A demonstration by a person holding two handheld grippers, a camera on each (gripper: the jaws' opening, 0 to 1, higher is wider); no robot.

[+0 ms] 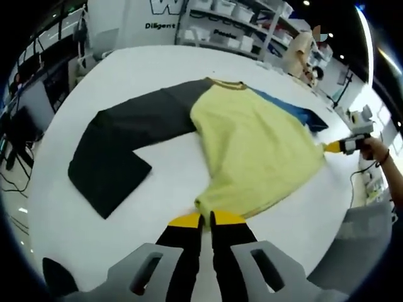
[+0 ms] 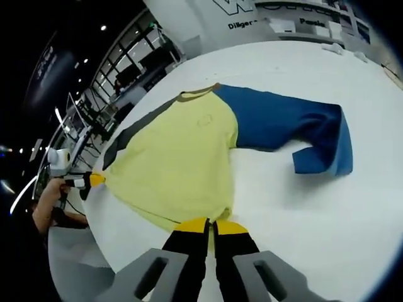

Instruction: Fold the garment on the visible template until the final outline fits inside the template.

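At bottom centre of the left gripper view, the left claw (image 1: 206, 219) was clenched on the hem of the yellow shirt (image 1: 258, 148), spread mid-frame on the white desk (image 1: 145, 63). The right claw (image 2: 211, 223) was likewise clenched on the opposite hem corner, the blue sleeve (image 2: 296, 129) lying at right.

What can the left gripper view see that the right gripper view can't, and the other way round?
Left gripper view: the whole dark grey sleeve, bent at the elbow. Right gripper view: the whole blue sleeve, its end folded back. Both: the yellow long-sleeved fabric shirt on the white table, with the left hand-held gripper and right hand-held gripper each pinching a hem corner.
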